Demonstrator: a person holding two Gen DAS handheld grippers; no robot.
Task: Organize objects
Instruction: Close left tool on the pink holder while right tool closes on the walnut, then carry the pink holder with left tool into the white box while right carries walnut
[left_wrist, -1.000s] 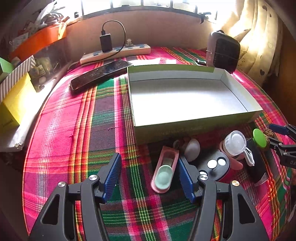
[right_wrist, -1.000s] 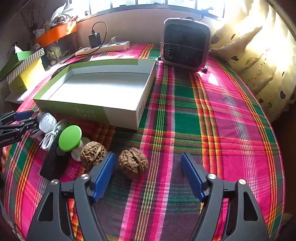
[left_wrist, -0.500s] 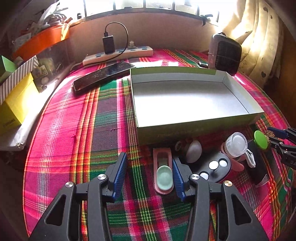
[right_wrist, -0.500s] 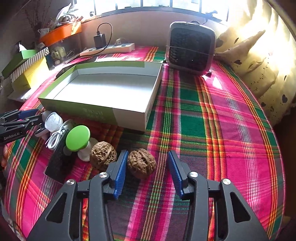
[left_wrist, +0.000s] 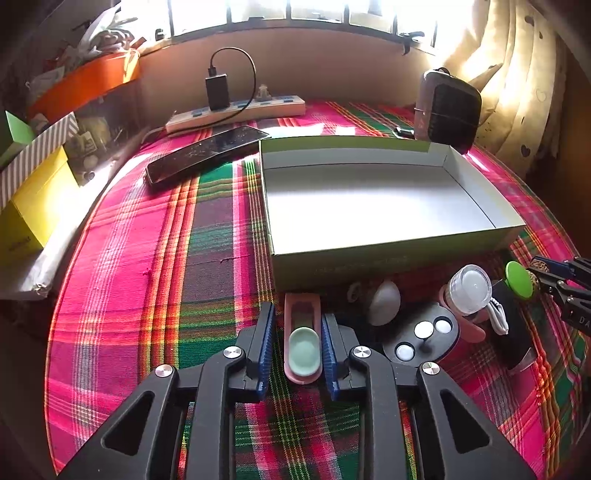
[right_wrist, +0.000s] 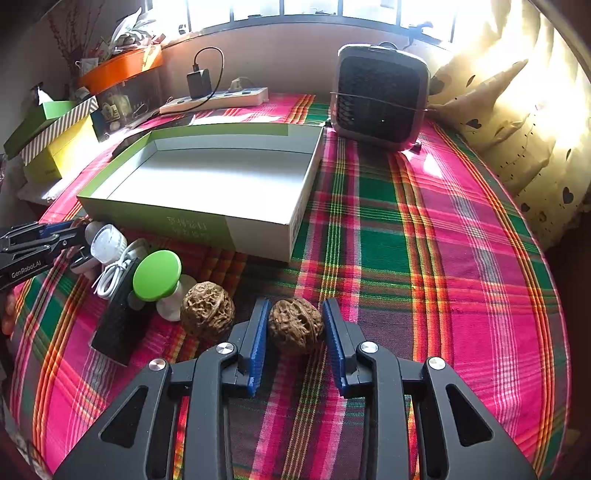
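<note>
A plaid cloth (right_wrist: 424, 229) in pink, green and red is spread under everything, and both grippers are held low over its near part. Ahead of both grippers an open, shallow box (left_wrist: 388, 258) with green outer walls and a white inside is set on the cloth. Beyond the box, ahead and to the right of the right gripper (right_wrist: 295, 325), a dark fan heater (right_wrist: 380, 96) is stood upright. A black phone (left_wrist: 203, 153) is laid flat ahead and to the left of the left gripper (left_wrist: 298, 339), with a white power strip (left_wrist: 236, 110) behind it.

Between the jaws of the right gripper a walnut (right_wrist: 295, 325) is enclosed; the jaws are closing and both blue pads appear to be touching it. A second walnut (right_wrist: 207, 312) is left just to the left of that gripper, beside a green-capped piece (right_wrist: 157, 275).

Between the closing jaws of the left gripper a pink clip (left_wrist: 303, 339) with a pale green pad is framed; the right pad is seen against it, while a thin gap remains at the left pad.
</note>
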